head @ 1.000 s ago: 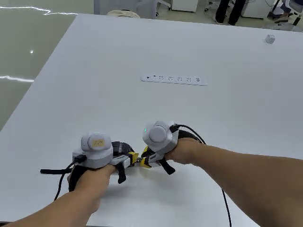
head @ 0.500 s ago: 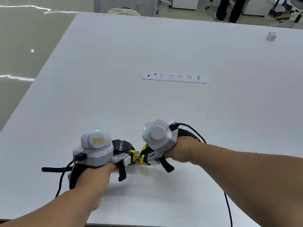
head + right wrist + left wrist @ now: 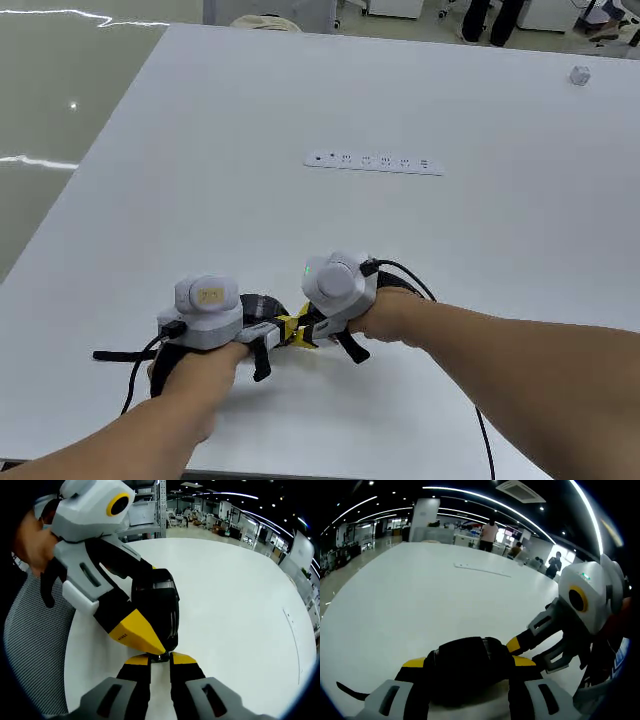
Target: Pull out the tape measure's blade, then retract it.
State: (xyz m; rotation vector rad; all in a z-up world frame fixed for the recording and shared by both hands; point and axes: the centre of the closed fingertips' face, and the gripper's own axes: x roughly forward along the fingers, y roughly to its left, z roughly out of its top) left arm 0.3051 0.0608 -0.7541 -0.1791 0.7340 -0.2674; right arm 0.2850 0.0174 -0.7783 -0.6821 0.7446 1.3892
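Observation:
The black tape measure [image 3: 470, 672] sits low over the white table [image 3: 420, 250], its case clamped between my left gripper's [image 3: 468, 662] yellow-tipped jaws. In the head view the case [image 3: 262, 306] shows just ahead of my left gripper [image 3: 275, 328], near the table's front edge. My right gripper [image 3: 160, 659] faces it from the right, jaws nearly together and pinched on the blade's end tab at the mouth of the case [image 3: 161, 605]. No length of blade shows between the case and the tab. The two grippers' yellow fingertips [image 3: 292, 330] almost touch.
A white power strip [image 3: 373, 162] lies across the table's middle. A small pale object [image 3: 579, 75] sits at the far right corner. Cables trail from both grippers, one black cable [image 3: 480, 430] running back under the right forearm. The table's left edge drops to a shiny floor [image 3: 50, 120].
The head camera has shifted slightly. Both grippers stay close together on the tape measure, with no clear move between them.

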